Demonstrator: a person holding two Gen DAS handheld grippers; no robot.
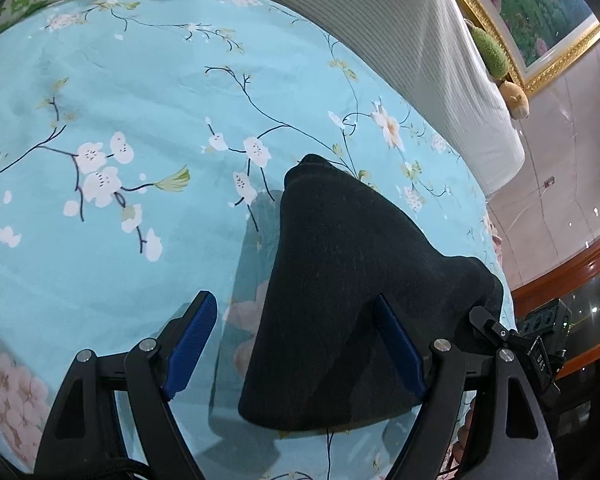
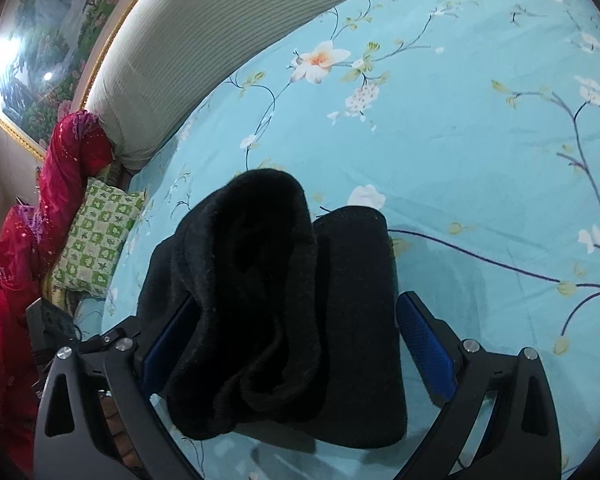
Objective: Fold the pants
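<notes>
The left wrist view is giving us the far side of the bed (image 1: 100, 92), with a framed landscape painting (image 1: 532, 8) on the wall, a small green plush toy (image 1: 490, 54) perched by its gold frame, and a strip of red-brown wooden furniture (image 1: 572, 276) off to the side. The right wrist view is showing none of that furniture; instead it is picking up a bundle of pink sequinned fabric (image 2: 68, 168) and a green-and-white checked pillow (image 2: 98, 240) at the bed's edge. Both views are catching the pale ribbed headboard cushion (image 1: 400, 32) and the turquoise flowered sheet.

Now the pants (image 1: 340, 280): a dark, bunched fold of cloth is hanging above the sheet, throwing a shadow onto it. In the left view the left gripper (image 1: 300, 344) is standing with its blue pads wide apart; the cloth is lying against the inner face of one pad (image 1: 400, 344) and draping over that finger, while the other pad is sitting clear of it over bare sheet. Over in the right view, the pants (image 2: 284, 300) are filling the gap of the right gripper (image 2: 292, 328) as a thick doubled roll. One blue pad is half buried behind the cloth; the other pad (image 2: 424, 344) is sitting just beside the roll's edge, and I cannot tell whether it is pressing on it.
</notes>
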